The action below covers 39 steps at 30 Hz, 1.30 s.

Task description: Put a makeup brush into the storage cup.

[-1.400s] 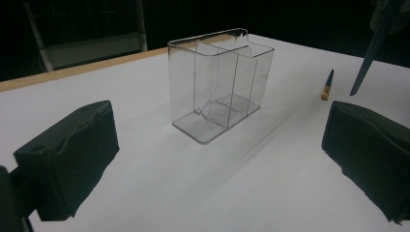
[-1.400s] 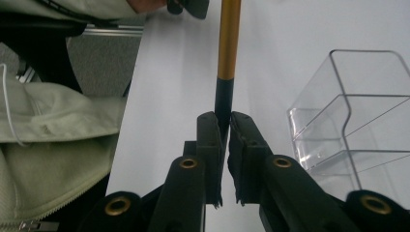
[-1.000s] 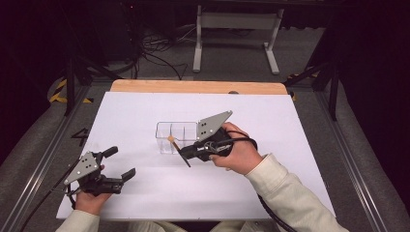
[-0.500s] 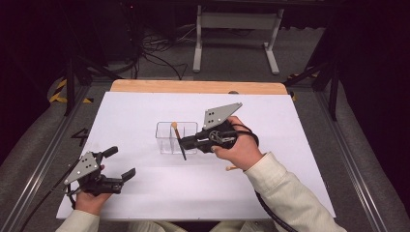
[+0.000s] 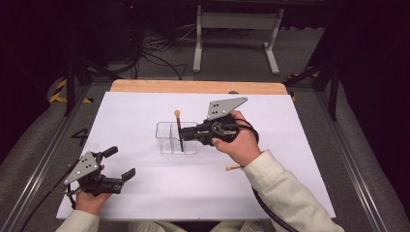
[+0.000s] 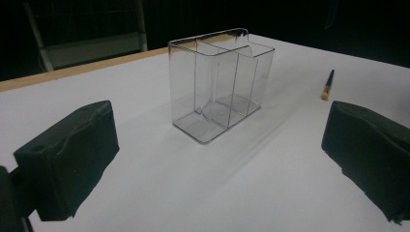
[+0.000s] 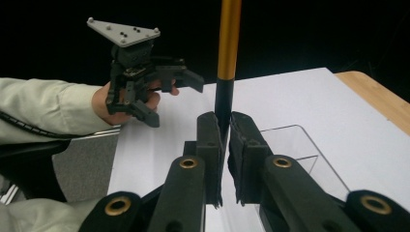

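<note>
A clear plastic three-compartment organiser box (image 5: pixel 176 137) stands mid-sheet on the white paper-covered table (image 5: pixel 300 159), with a bare wooden strip (image 5: pixel 198 87) along the far edge. The right gripper (image 5: pixel 186 135) pinches a slim black-and-gold-handled brush (image 5: pixel 179 130) held upright over the box; its lower end overlaps the box, but I cannot tell which compartment it is over. A second small brush with a tan tip (image 5: pixel 233 167) lies flat on the sheet just beside the right hand's wrist. The left gripper (image 5: pixel 118 164) rests near the table's front-left corner, jaws spread, well apart from the box. The right gripper view shows matte ribbed pads (image 7: pixel 209 145) squeezing the glossy handle; the left gripper view shows the box's curved inner divider.
</note>
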Motion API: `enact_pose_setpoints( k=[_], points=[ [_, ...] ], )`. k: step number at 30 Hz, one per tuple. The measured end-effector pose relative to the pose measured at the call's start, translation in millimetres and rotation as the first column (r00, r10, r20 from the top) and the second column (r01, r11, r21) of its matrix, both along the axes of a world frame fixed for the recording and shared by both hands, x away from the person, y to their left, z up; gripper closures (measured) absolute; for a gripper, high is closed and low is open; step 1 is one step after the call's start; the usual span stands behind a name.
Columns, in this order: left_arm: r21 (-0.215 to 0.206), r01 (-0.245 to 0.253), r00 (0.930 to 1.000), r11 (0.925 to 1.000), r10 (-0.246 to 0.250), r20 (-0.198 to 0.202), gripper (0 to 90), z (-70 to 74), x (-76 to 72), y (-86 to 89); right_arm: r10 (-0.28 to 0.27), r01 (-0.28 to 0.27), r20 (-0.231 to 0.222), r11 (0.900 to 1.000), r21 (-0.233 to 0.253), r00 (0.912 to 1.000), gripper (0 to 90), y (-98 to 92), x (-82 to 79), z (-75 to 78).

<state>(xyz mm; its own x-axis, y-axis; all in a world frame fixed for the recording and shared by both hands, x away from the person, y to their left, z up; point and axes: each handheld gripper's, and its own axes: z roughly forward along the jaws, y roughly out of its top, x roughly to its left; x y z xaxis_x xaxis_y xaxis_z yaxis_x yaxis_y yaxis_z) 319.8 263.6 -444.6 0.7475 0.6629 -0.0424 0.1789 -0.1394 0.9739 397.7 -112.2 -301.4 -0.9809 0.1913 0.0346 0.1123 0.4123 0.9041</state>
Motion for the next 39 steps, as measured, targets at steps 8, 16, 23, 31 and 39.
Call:
enact_pose_setpoints(
  k=[8,16,23,31,39],
  points=[
    [0.000,-0.002,1.0000,1.0000,0.002,-0.001,0.2,0.1,-0.1,0.1,-0.042,0.042,-0.003,0.999,0.028,0.9991,83.9,1.0,4.0,1.9],
    [0.002,0.001,1.0000,1.0000,-0.001,0.001,0.2,-0.1,0.2,0.2,-0.083,0.082,0.006,0.996,0.026,0.9966,83.9,2.6,11.2,4.4],
    [0.000,0.001,1.0000,1.0000,-0.001,-0.004,0.2,-0.4,0.1,-0.2,-0.140,0.140,0.001,0.990,0.025,0.9902,83.9,3.7,16.2,5.9],
    [-0.001,-0.002,1.0000,1.0000,0.002,-0.004,0.3,-0.7,0.2,-0.6,-0.195,0.194,0.003,0.981,0.026,0.9809,83.9,6.0,23.3,7.6],
    [-0.004,0.001,1.0000,1.0000,-0.001,-0.007,0.2,-1.4,1.0,-0.4,-0.227,0.227,0.006,0.974,0.028,0.9739,83.9,11.4,34.0,6.0]
  ],
)
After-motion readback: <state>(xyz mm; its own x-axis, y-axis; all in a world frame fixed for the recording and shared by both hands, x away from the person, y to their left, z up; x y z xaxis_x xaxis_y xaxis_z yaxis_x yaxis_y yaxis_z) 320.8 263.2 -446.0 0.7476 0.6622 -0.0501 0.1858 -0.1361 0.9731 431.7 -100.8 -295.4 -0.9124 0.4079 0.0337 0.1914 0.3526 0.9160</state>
